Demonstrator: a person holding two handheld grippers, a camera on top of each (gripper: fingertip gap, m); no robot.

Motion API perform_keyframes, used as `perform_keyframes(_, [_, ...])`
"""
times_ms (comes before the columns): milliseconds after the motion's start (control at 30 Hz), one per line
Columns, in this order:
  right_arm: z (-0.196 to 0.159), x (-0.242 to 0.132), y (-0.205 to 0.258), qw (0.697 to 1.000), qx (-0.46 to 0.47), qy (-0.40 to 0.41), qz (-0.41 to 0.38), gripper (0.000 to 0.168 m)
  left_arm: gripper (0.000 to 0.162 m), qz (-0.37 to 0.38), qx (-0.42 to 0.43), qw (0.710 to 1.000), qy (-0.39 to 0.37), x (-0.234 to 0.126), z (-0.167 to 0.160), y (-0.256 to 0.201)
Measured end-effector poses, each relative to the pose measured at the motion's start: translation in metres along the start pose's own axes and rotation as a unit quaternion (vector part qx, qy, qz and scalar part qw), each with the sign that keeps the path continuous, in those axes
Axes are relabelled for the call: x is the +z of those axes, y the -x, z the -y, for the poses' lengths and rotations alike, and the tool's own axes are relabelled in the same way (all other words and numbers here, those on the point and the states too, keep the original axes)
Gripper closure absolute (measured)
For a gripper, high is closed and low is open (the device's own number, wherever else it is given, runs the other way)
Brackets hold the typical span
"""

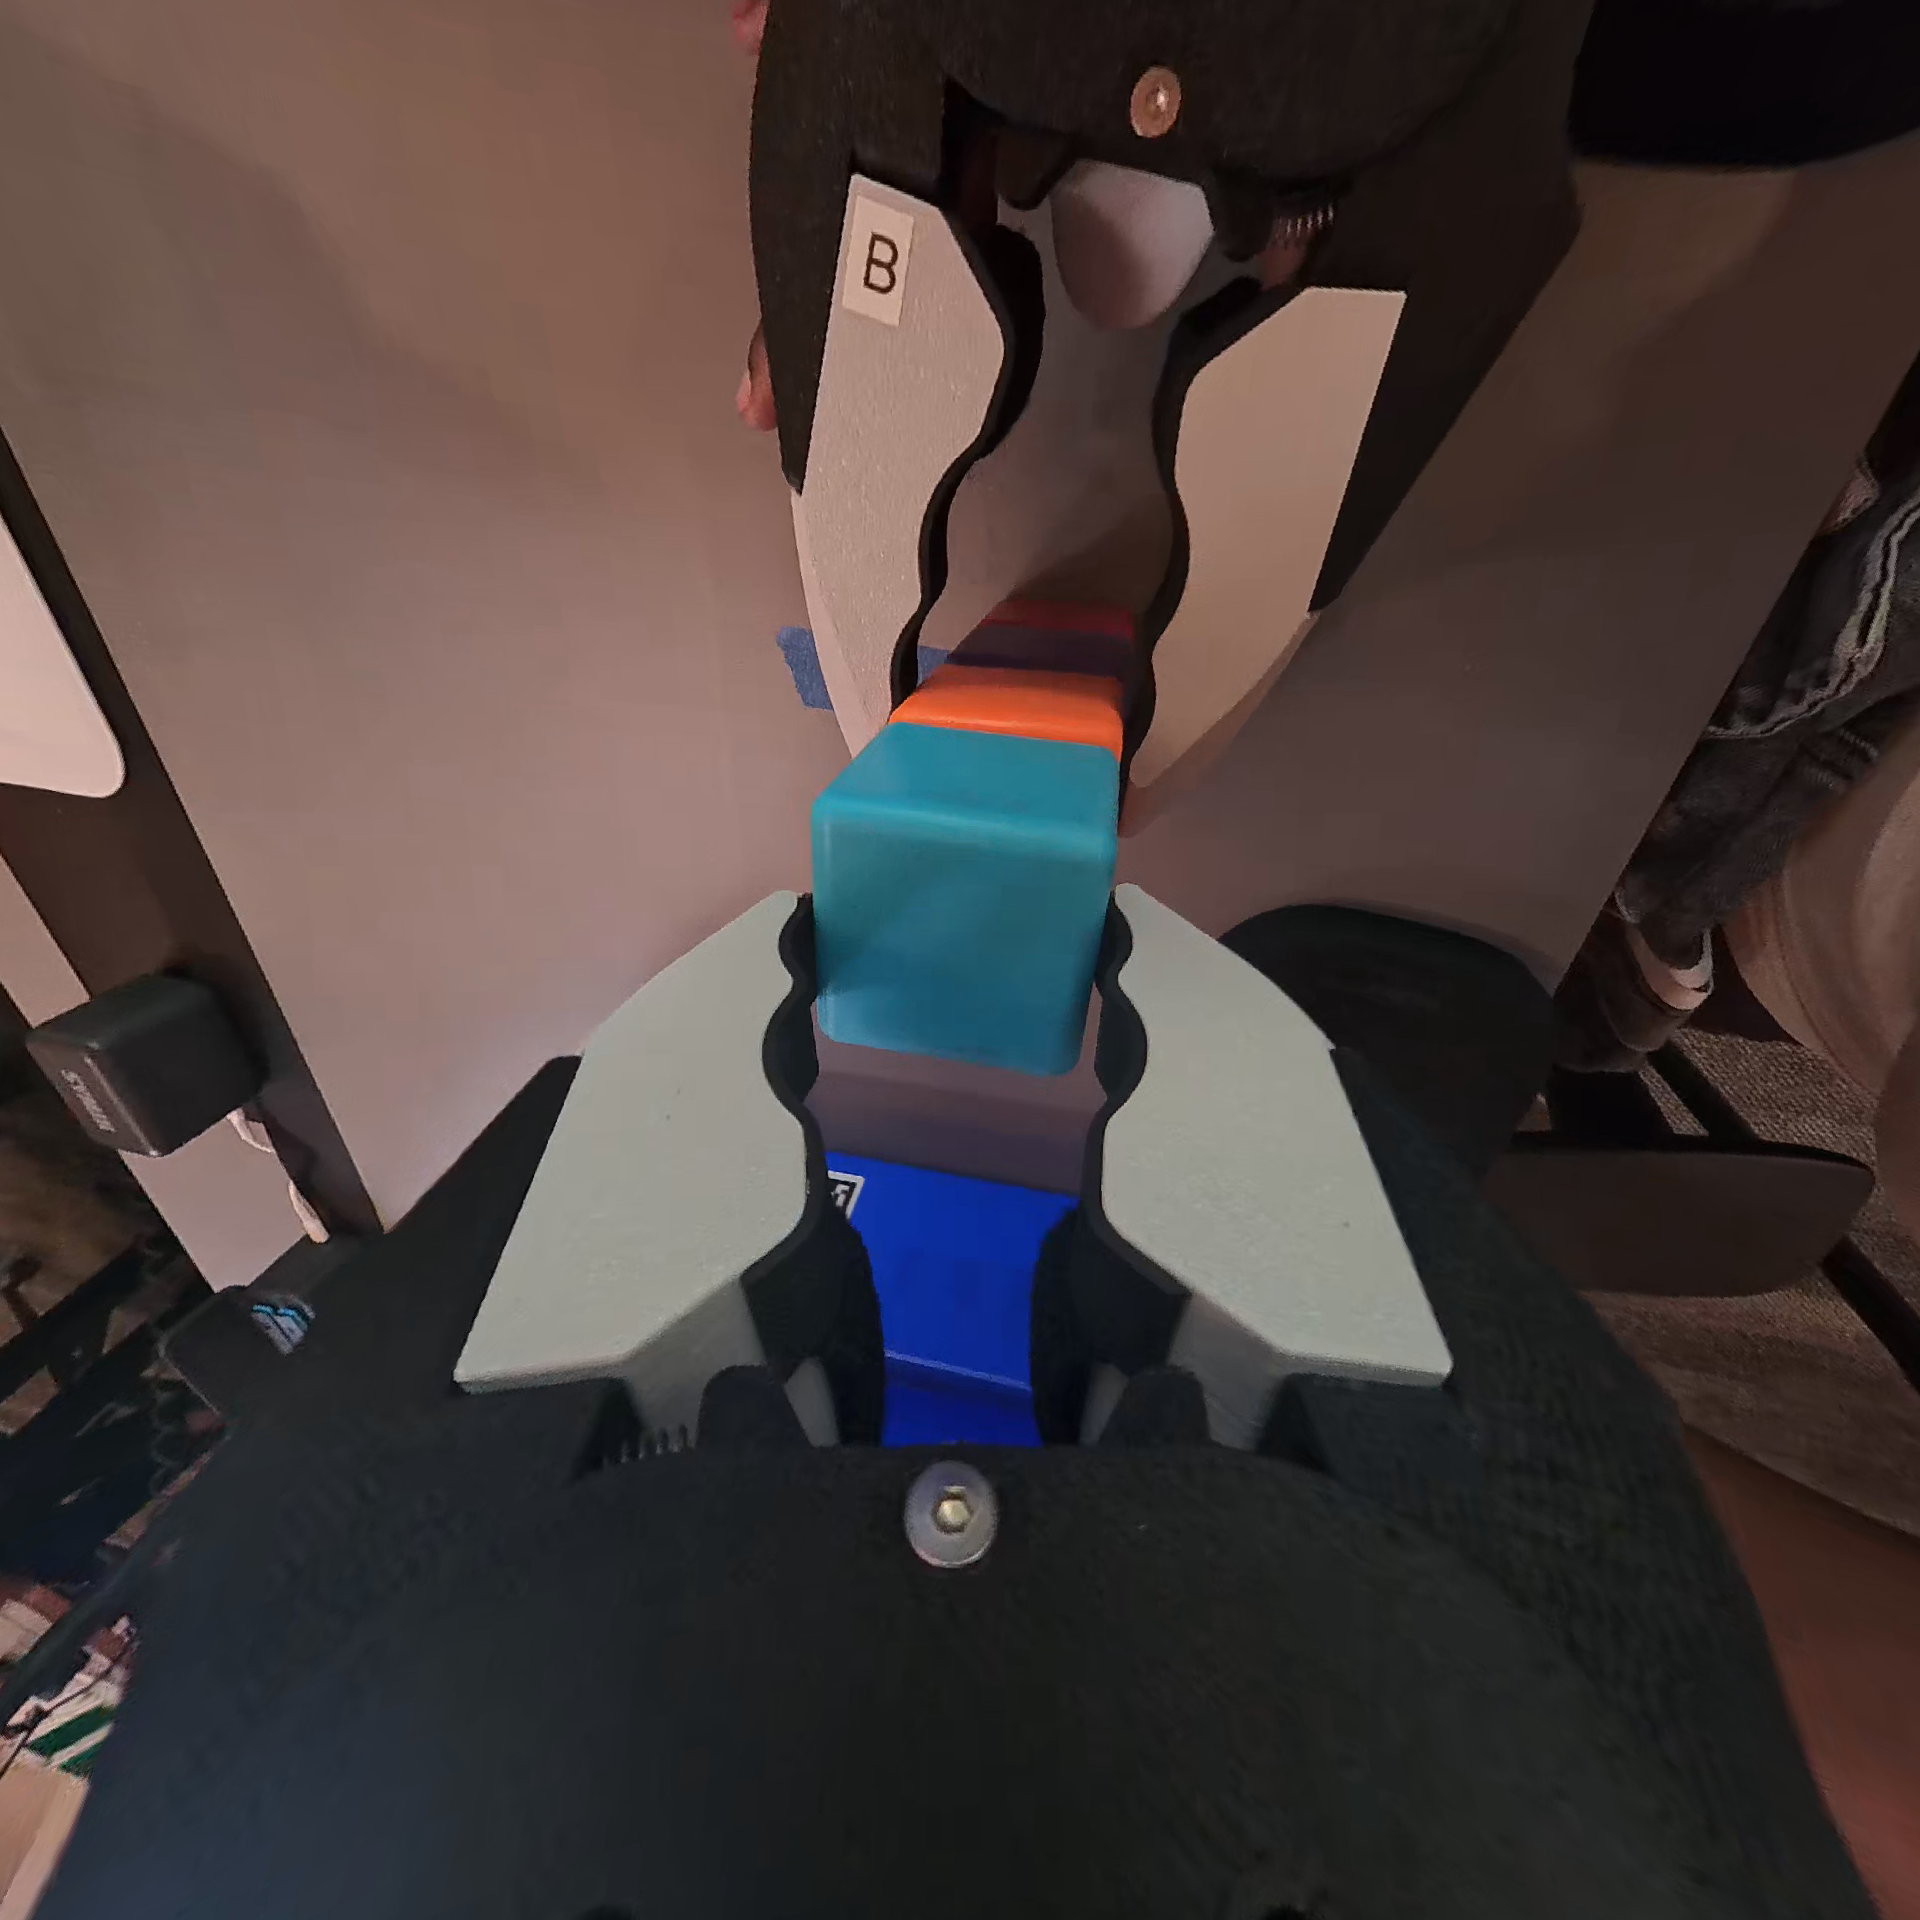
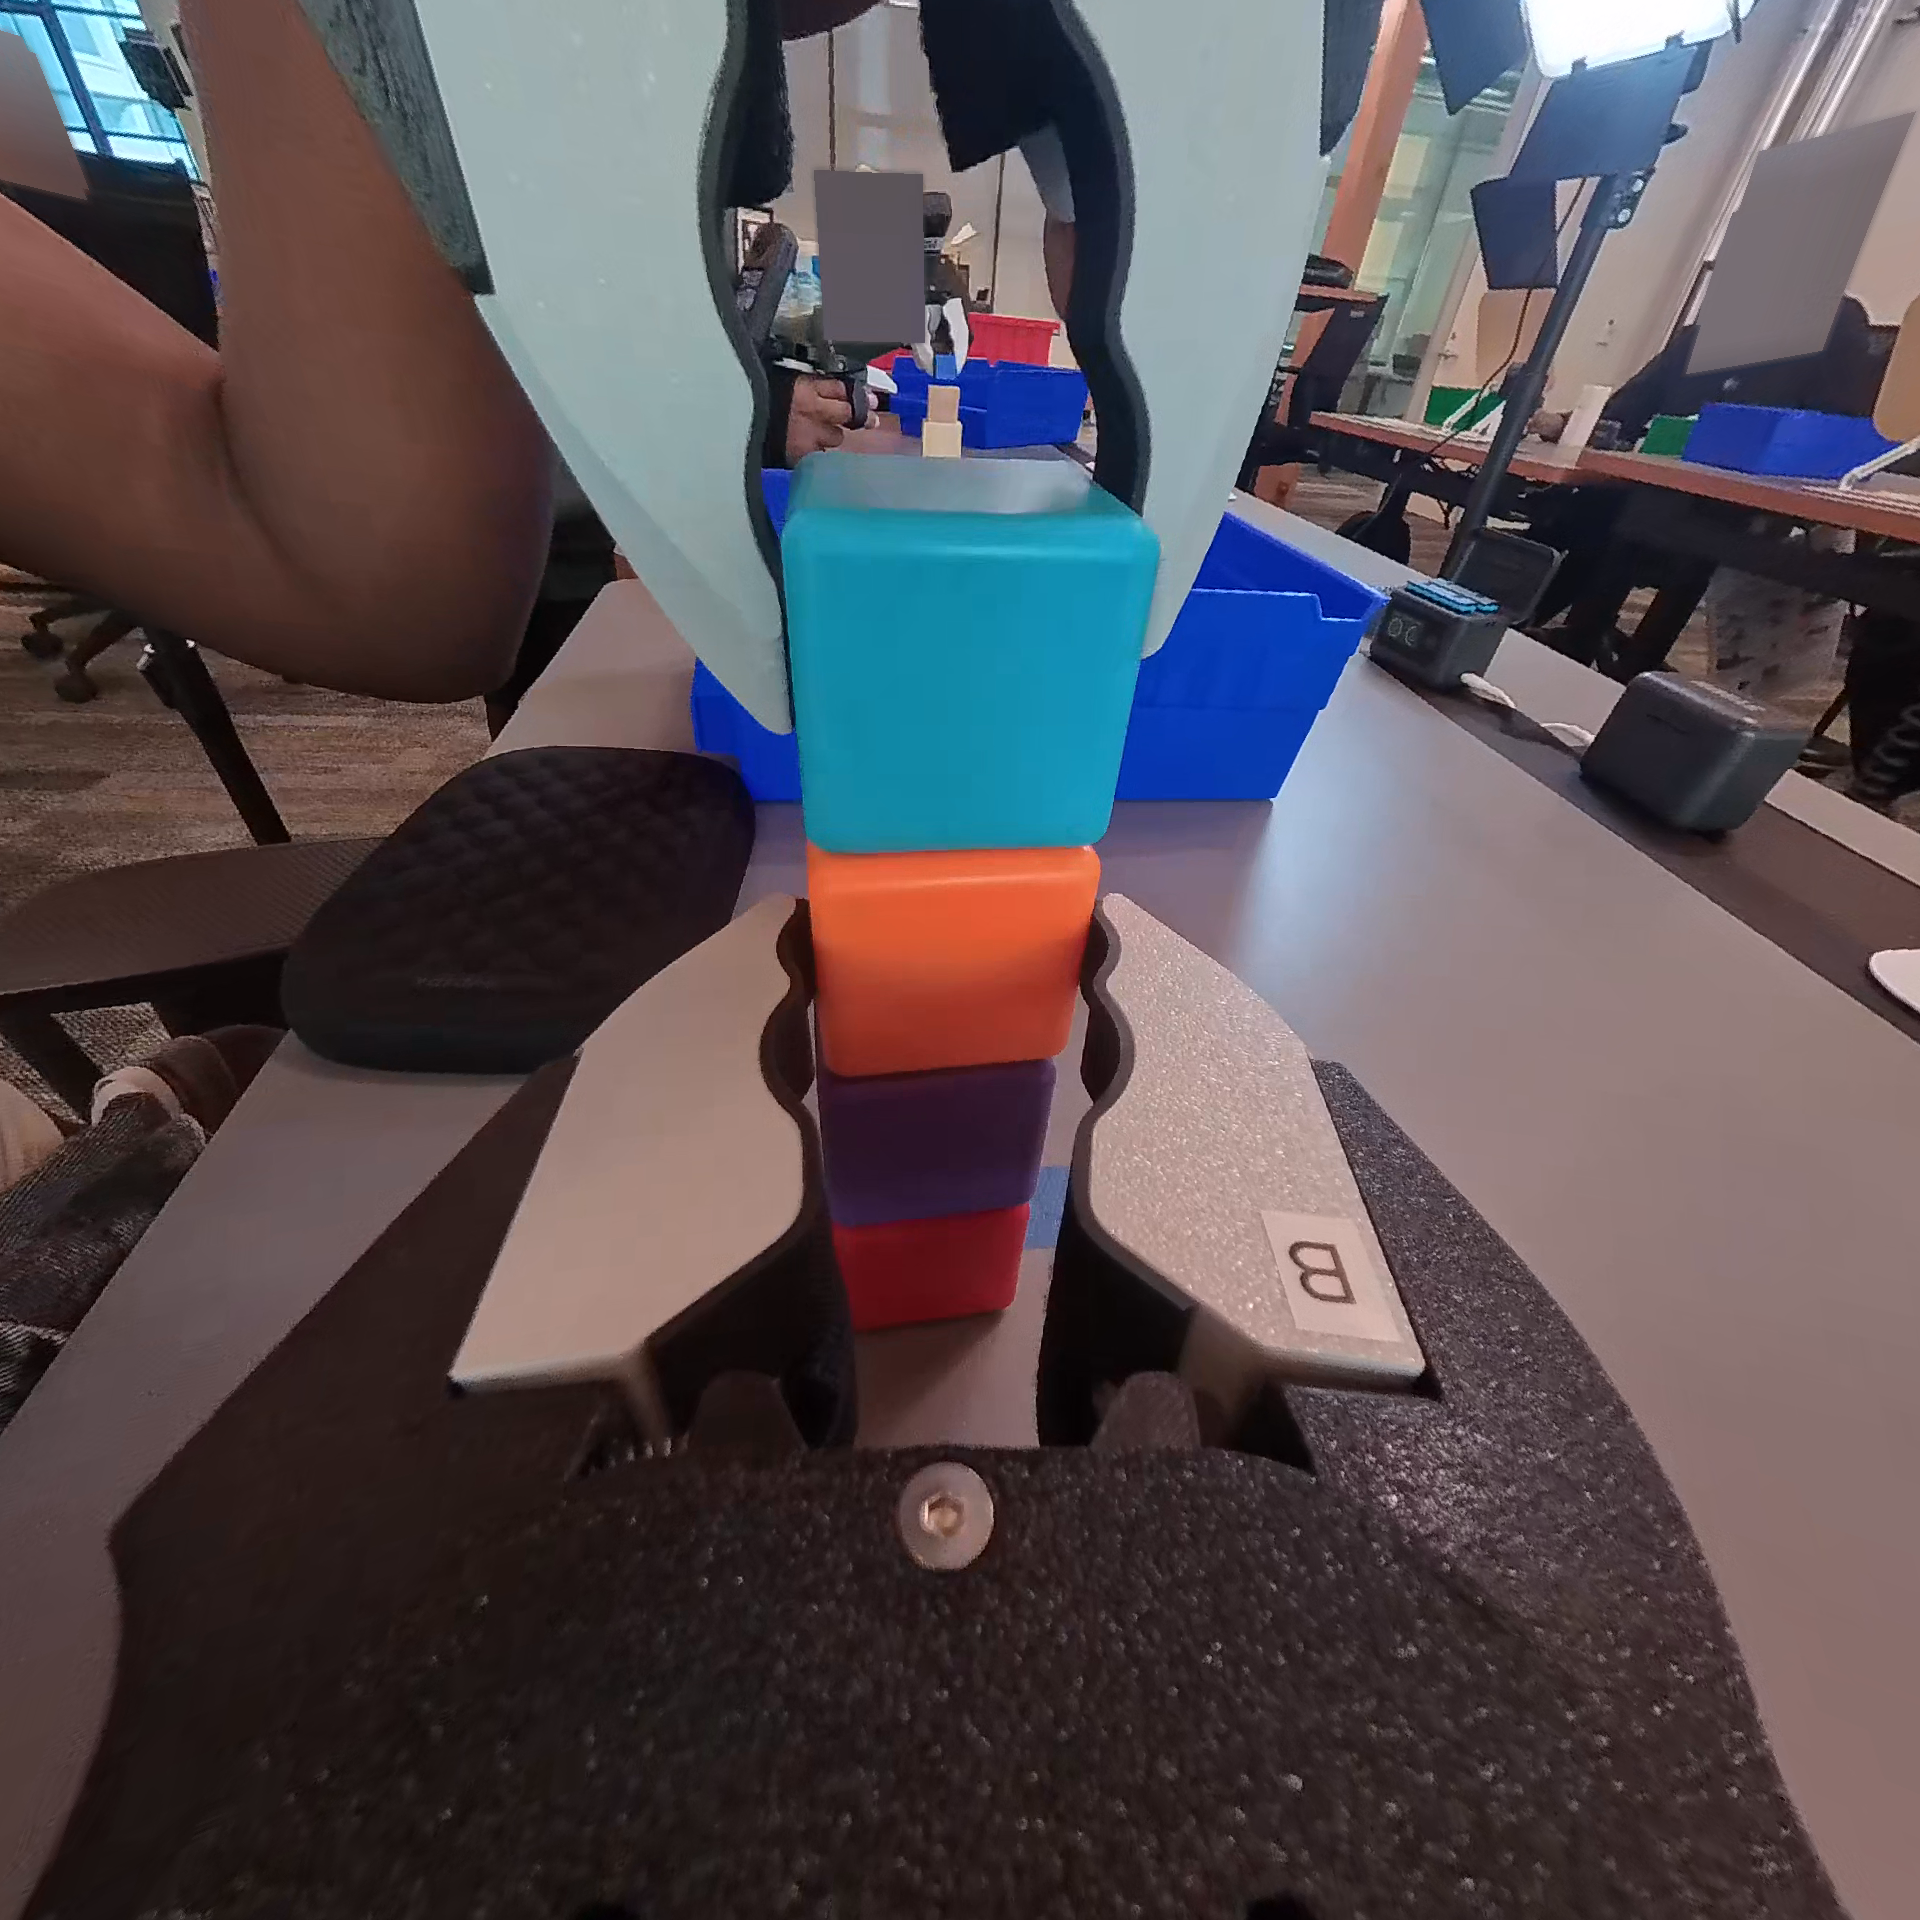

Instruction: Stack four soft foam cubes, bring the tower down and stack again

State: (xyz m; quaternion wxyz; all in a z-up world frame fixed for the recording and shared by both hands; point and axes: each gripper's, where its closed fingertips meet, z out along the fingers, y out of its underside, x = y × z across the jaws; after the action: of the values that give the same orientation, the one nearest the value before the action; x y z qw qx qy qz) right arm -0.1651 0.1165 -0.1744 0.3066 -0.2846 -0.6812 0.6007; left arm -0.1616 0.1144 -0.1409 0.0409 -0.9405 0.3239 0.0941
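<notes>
A tower of four foam cubes stands on the grey table [image 2: 1455,1039]: red cube [image 2: 930,1262] at the bottom, then purple cube [image 2: 935,1138], orange cube [image 2: 945,977], and teal cube [image 2: 961,748] on top. My left gripper [image 2: 961,681] comes down from above, its pale green fingers shut on the teal cube's sides. My right gripper [image 2: 945,920] comes in level, its grey fingers against both sides of the orange cube. The left wrist view looks down the tower: left gripper [image 1: 961,914], teal cube [image 1: 956,831], orange cube [image 1: 1008,712], right gripper [image 1: 1023,748].
A blue bin [image 2: 1226,707] stands just behind the tower. A black chair armrest [image 2: 520,904] lies at the table's left edge. Two dark charger boxes [image 2: 1683,748] sit at the right. Blue tape [image 2: 1049,1205] marks the table by the tower's base. A person's arm [image 2: 260,468] is upper left. Tip to tip, the grippers are about 4 cm apart.
</notes>
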Motion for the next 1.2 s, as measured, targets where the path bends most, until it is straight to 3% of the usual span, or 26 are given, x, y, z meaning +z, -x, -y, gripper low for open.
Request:
perform_keyframes(367, [-0.001, -0.001, -0.001, 1.0, 0.0, 0.002, -0.002, 0.118, 0.11, -0.005, 0.002, 0.999, -0.041, 0.001, 0.006, 0.002])
perform_keyframes(400, [-0.001, -0.002, 0.0, 1.0, -0.009, 0.003, 0.001, 0.118, 0.101, -0.009, 0.01, 0.997, -0.073, -0.001, 0.011, 0.0])
perform_keyframes(433, [0.001, -0.003, 0.001, 1.0, -0.016, 0.001, 0.003, 0.117, 0.082, -0.01, 0.009, 0.993, -0.115, -0.005, 0.016, -0.001])
perform_keyframes(500, [0.009, -0.007, 0.0, 1.0, -0.01, -0.025, 0.001, 0.089, 0.05, 0.012, -0.008, 0.978, -0.21, -0.02, 0.023, 0.006])
perform_keyframes(567, [0.02, -0.012, -0.003, 0.998, 0.01, -0.061, -0.002, 0.073, 0.034, 0.043, -0.018, 0.947, -0.318, -0.036, 0.025, 0.015])
perform_keyframes(667, [0.03, -0.023, -0.007, 0.996, 0.023, -0.082, -0.001, 0.071, 0.018, 0.085, -0.029, 0.86, -0.502, -0.059, 0.022, 0.023])
perform_keyframes(800, [0.043, -0.036, -0.009, 0.994, 0.036, -0.104, -0.003, 0.068, 0.017, 0.026, -0.055, 0.72, -0.692, -0.073, 0.005, 0.01])
perform_keyframes(867, [0.047, -0.039, -0.005, 0.994, 0.035, -0.106, 0.003, 0.066, 0.017, -0.008, -0.074, 0.689, -0.721, -0.063, -0.002, 0.009])
perform_keyframes(1100, [0.049, -0.042, -0.002, 0.994, 0.027, -0.107, 0.007, 0.062, 0.018, -0.031, -0.055, 0.699, -0.712, -0.028, 0.004, -0.004])
perform_keyframes(1200, [0.037, -0.041, 0.001, 0.998, 0.014, -0.066, 0.013, 0.063, 0.019, -0.039, -0.058, 0.749, -0.659, 0.003, 0.006, -0.007])
